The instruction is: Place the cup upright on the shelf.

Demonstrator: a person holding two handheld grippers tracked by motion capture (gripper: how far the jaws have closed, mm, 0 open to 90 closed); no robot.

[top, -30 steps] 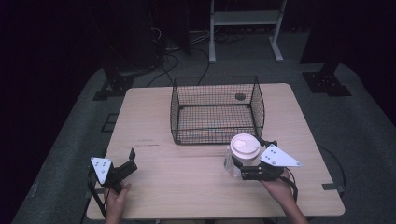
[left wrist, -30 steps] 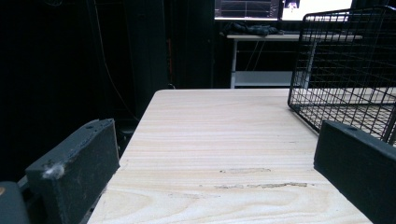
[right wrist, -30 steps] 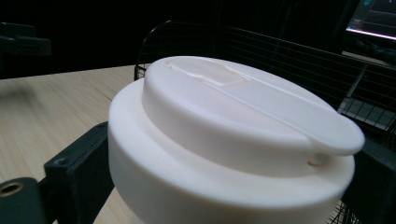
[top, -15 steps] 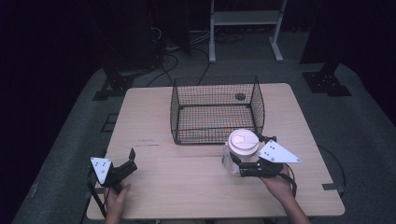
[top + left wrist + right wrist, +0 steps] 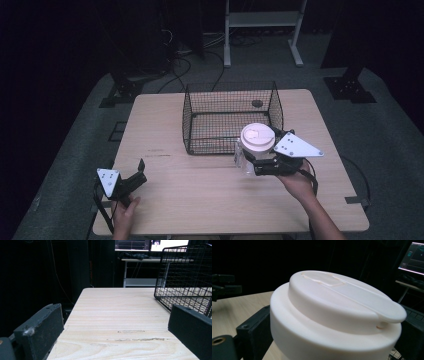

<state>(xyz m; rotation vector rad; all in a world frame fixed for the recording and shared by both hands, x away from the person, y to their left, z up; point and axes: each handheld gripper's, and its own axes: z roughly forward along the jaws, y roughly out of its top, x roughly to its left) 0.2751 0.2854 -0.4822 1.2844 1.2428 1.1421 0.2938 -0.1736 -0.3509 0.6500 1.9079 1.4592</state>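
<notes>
Clear plastic cup with white lid (image 5: 254, 146) is being gripped upright by right gripper (image 5: 256, 166), just beside black wire basket (image 5: 231, 118); left gripper (image 5: 139, 170) is being held agape, empty.

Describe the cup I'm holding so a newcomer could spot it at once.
Find the black wire basket in the middle of the table. Just outside its near right corner, the right gripper clamps a clear cup, unmistakable by its round white lid.
</notes>
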